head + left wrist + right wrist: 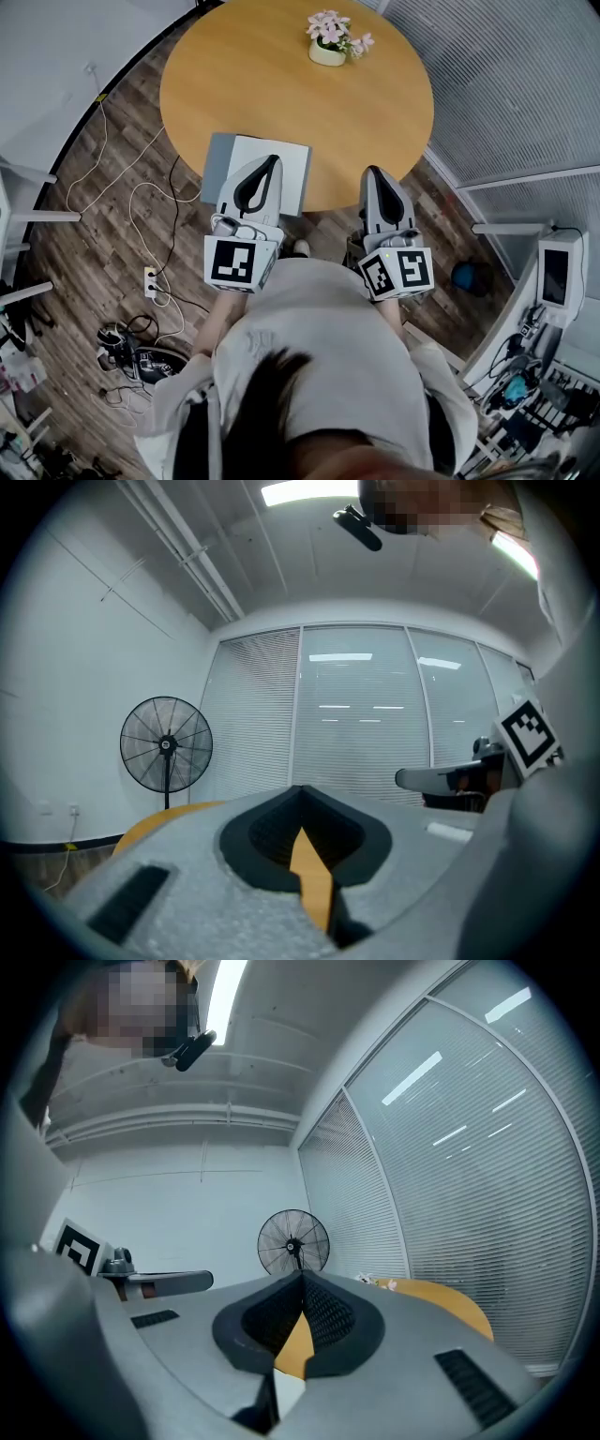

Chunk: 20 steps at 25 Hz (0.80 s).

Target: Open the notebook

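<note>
Resting at the counter's (281, 94) near edge, the notebook (292, 173) lies beneath the left claw (272, 161), jaws together and empty, and the right claw (373, 172) alongside is likewise closed on nothing.

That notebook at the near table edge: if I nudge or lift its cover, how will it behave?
The notebook looks flat and thin, so it probably slides on the smooth table rather than tipping. Its cover likely flexes if lifted. It lies at the table's near rim, so a push toward you might drop it.
</note>
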Each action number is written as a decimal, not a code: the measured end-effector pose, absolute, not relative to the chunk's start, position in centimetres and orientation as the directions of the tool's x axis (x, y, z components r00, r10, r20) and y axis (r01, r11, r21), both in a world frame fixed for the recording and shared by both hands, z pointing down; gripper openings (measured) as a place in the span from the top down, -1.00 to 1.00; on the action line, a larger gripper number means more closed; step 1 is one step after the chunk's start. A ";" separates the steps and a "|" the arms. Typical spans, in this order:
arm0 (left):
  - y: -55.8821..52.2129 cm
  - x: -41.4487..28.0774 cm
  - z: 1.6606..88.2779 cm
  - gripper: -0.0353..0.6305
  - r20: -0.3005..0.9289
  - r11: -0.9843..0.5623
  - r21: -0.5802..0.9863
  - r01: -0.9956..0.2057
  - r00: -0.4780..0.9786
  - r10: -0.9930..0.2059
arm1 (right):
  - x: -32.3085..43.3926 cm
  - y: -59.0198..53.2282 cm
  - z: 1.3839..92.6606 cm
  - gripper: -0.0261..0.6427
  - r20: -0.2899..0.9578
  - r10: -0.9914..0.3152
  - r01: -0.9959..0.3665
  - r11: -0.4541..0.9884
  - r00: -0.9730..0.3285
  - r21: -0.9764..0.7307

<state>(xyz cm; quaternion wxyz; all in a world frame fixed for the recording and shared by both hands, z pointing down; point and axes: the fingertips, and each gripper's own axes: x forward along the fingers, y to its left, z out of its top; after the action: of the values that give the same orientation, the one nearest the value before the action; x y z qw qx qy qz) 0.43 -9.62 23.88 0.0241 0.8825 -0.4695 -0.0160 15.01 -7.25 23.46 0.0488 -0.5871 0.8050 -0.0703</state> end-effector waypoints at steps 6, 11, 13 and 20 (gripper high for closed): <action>-9.5 0.5 24.2 0.85 0.003 -0.561 0.059 -0.825 0.562 -0.827 | 15.0 -7.1 23.6 0.92 0.008 -0.953 -0.940 0.298 -0.303 -0.169; -9.1 0.5 24.5 0.85 0.010 -0.564 0.064 -0.823 0.566 -0.824 | 15.2 -6.7 23.9 0.92 0.021 -0.956 -0.944 0.287 -0.294 -0.164; -9.2 0.4 24.4 0.85 0.009 -0.564 0.065 -0.823 0.566 -0.825 | 15.4 -6.8 23.9 0.92 0.022 -0.958 -0.947 0.280 -0.287 -0.157; -9.2 0.2 24.9 0.85 0.018 -0.558 0.072 -0.827 0.560 -0.828 | 15.5 -6.7 24.1 0.92 0.028 -0.959 -0.950 0.273 -0.280 -0.154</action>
<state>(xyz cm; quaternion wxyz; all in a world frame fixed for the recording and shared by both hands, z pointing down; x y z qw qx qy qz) 0.16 -9.23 24.91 0.0361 0.8825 -0.4689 -0.0088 15.50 -6.75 24.08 0.0352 -0.5988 0.7970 -0.0701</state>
